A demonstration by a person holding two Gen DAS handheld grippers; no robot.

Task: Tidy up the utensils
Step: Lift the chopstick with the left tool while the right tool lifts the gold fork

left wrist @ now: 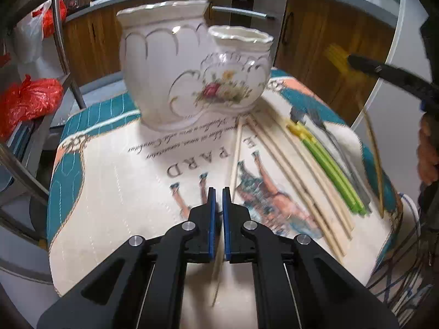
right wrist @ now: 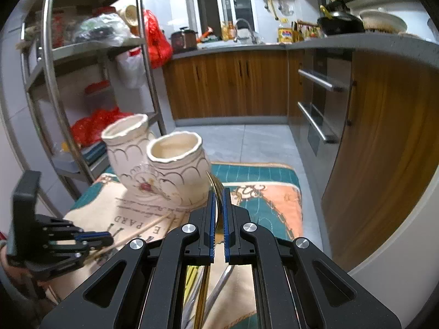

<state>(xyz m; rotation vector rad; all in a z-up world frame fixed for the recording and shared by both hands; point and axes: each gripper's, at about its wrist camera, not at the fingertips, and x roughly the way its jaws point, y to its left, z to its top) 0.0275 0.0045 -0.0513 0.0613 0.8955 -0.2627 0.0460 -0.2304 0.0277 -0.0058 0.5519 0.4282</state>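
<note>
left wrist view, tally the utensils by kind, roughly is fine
wooden chopsticks: about 4, 1 of them in the left tongs
green sticks with yellow ends: at least 3
grey metal utensils: 2
gold utensil: 1, in the right tongs
total: about 10, blur limits the count

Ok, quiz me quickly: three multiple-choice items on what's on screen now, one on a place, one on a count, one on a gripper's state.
1. Where does the ceramic holder stand?
A) on the printed mat
B) on the metal shelf
C) on the counter

2. How many openings does the holder have?
A) one
B) two
C) four

3. What is the left gripper doing?
A) open over the mat
B) shut on a wooden chopstick
C) shut on a green stick

Answers:
1 A, its base rests on the mat's lettering.
2 B, a taller and a lower mouth sit side by side.
3 B, the chopstick runs between its closed pads.
</note>
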